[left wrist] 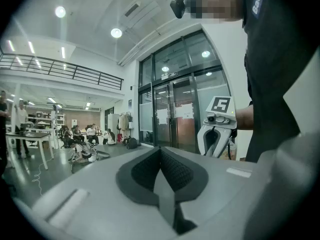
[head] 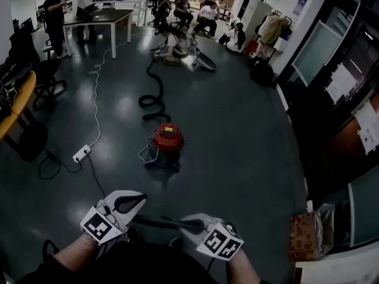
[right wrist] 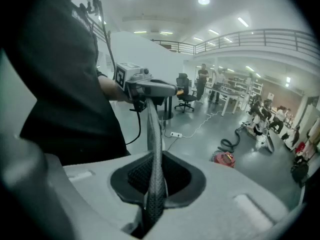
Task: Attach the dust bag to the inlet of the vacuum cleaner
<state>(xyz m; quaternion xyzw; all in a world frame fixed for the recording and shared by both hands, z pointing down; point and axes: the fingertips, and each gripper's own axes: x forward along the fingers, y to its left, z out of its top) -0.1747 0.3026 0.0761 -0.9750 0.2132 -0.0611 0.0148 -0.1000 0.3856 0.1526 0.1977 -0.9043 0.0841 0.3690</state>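
Dark woven dust bag [right wrist: 154, 134], flat, between left gripper [left wrist: 161, 170] and right gripper [right wrist: 152, 196]

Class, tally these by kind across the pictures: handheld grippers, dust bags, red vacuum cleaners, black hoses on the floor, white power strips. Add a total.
Grippers: 2 (left gripper, right gripper)
Dust bag: 1
Red vacuum cleaner: 1
Black hose: 1
White power strip: 1
Total: 6

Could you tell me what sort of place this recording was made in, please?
Likely an open-plan lab or office hall: work tables with people around them, a railed mezzanine overhead and glass entrance doors.
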